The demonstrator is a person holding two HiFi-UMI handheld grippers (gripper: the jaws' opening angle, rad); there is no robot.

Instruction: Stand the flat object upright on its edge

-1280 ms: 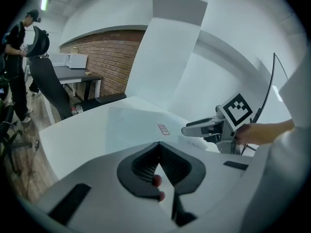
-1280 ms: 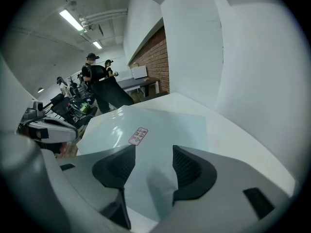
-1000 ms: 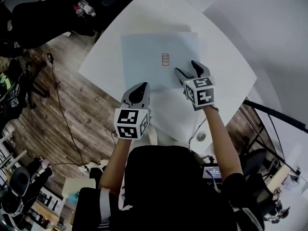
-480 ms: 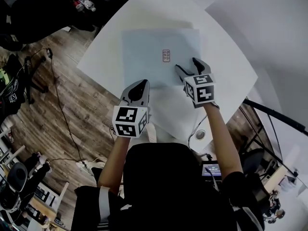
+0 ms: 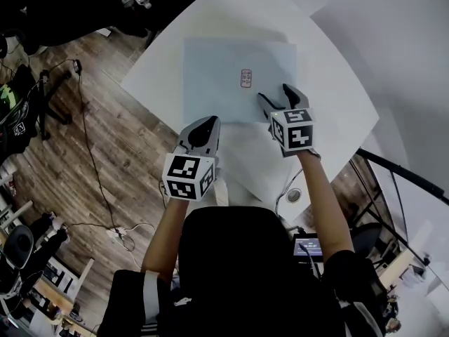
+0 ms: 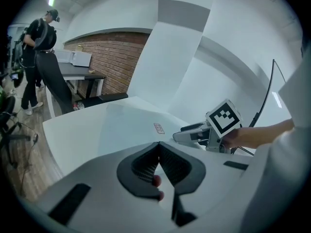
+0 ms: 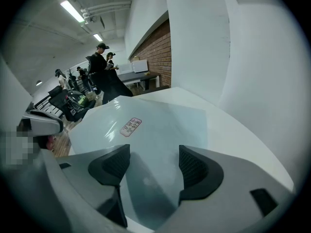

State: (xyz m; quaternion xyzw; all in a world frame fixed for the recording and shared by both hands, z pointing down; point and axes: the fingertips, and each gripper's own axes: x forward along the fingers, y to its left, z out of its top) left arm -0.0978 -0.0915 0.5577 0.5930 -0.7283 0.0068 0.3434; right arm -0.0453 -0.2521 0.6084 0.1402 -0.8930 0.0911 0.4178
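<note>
Approach occupies us: the sheet [image 5: 224,83] lies flat toward the bench's [image 5: 337,104] left corner, our right claw [image 5: 273,95] spread above its near edge, left claw [image 5: 208,124] pressed together, empty; next we should pinch that edge and lift.

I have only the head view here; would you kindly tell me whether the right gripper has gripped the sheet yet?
Observer: Not yet. The right gripper view shows the right gripper with its jaws wide apart over the near edge of the sheet, which lies flat with nothing pinching it.
Operator: Thank you. And is the left one holding anything?
Observer: No. The left gripper view shows the left gripper shut, its tips meeting with nothing between them.
</note>
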